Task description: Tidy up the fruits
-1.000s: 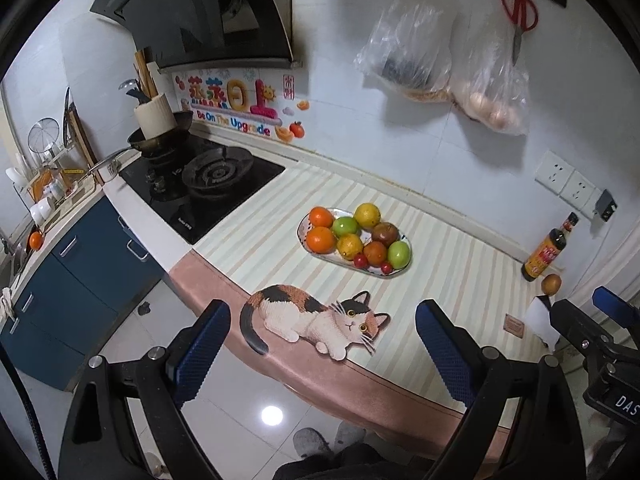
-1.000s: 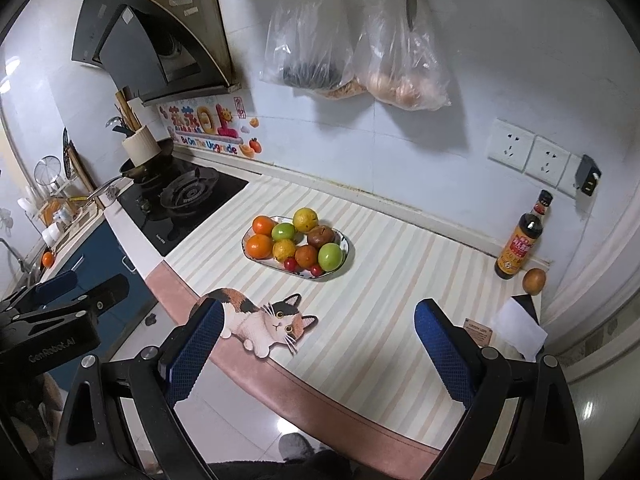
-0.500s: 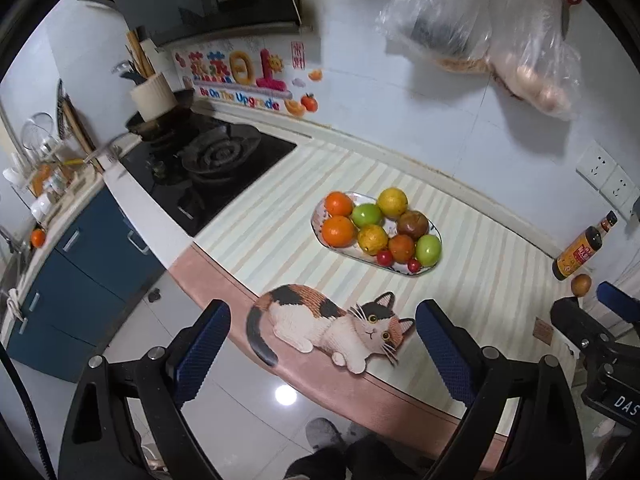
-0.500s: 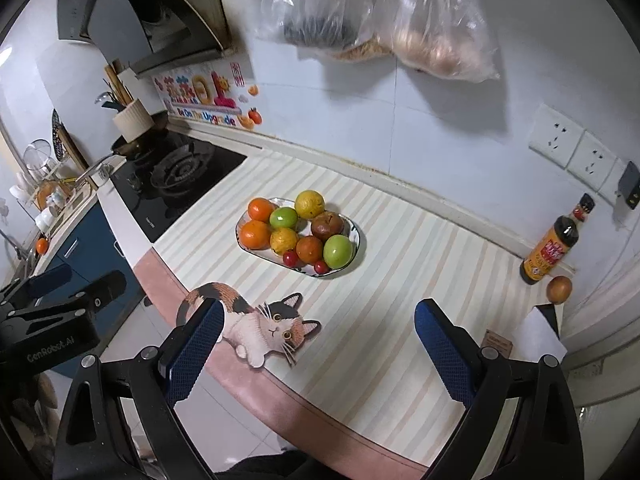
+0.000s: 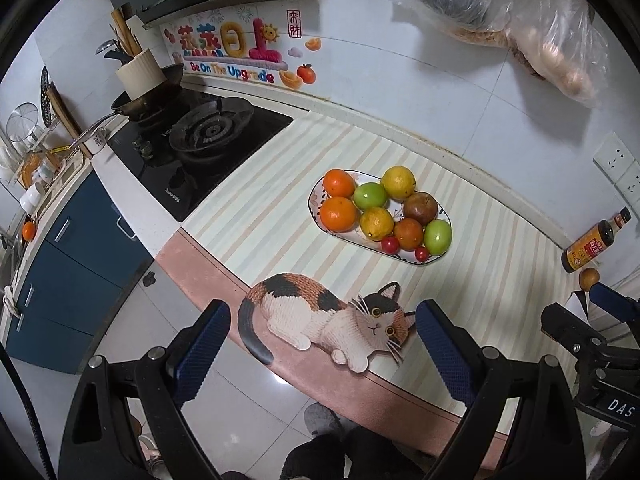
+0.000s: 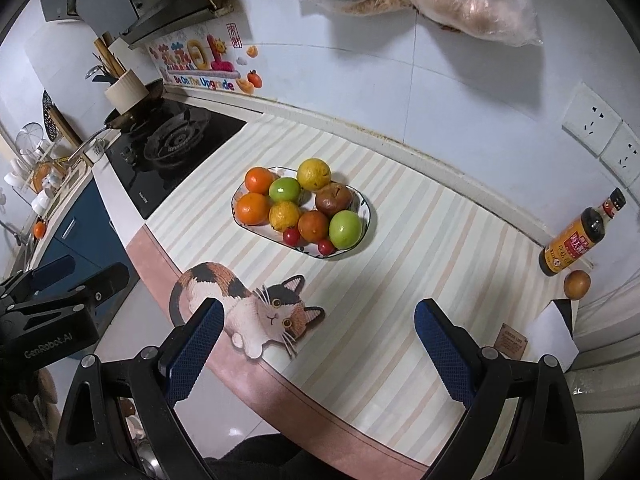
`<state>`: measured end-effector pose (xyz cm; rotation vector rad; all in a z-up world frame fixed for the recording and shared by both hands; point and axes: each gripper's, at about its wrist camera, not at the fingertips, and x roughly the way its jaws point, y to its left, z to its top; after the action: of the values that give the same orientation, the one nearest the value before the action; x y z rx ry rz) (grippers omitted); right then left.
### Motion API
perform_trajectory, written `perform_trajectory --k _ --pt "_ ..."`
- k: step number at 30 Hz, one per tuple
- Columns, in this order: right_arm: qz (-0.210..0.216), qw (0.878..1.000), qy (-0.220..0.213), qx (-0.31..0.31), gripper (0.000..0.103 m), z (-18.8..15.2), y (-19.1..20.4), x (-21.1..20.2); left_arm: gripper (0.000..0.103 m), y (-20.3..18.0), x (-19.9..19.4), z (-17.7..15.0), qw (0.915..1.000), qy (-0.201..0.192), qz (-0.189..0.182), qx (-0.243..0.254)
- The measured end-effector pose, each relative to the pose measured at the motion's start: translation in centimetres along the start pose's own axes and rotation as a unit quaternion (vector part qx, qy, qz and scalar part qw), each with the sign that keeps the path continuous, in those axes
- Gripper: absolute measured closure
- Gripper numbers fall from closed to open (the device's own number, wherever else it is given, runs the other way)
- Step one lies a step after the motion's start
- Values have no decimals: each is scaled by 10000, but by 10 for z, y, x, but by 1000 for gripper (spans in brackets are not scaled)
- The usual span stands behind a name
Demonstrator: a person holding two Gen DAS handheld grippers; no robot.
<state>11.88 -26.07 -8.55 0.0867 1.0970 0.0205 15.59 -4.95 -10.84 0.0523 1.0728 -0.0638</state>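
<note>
Orange, green, yellow and brown fruits (image 5: pixel 380 212) sit heaped together on an oval plate (image 5: pixel 434 255) in the middle of the striped surface (image 5: pixel 480 280), with two small red ones at the plate's near rim. One more round brown fruit (image 6: pixel 577 284) lies well apart, at the far right beside a dark sauce bottle (image 6: pixel 576 240). We hold our left hand-held gripper (image 5: pixel 322 340) above the near edge, over the cat-shaped mat (image 5: pixel 320 316), with its jaws spread wide and nothing between them. Our right hand-held gripper (image 6: pixel 316 340) hangs likewise released and empty, further to the right.

The heap on the plate would fit fruits already gathered there, or a pile waiting to be sorted elsewhere; we cannot tell which from how they lie.

Whichever fruit we go for, we judge that round, smooth skins will roll. So we should come down from above, centre one fruit between the blue pads, and close gently across its widest part. On the plate the pieces touch each other, so an outer one is safer to take than one hemmed in the middle. The tiny red ones call for a light squeeze.
</note>
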Motion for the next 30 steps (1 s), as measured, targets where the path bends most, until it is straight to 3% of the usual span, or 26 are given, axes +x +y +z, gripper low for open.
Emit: perform_trajectory --k 15,17,30 --pt "-42 10000 3 67 5 1 -1 -2 8 1 1 3 10000 -33 -13 8" --pt "-38 10000 0 78 5 1 -2 -2 0 2 1 3 10000 -45 -11 15" --pt "-55 9999 -23 117 4 2 -4 -4 0 2 -5 3 9999 -126 -4 78"
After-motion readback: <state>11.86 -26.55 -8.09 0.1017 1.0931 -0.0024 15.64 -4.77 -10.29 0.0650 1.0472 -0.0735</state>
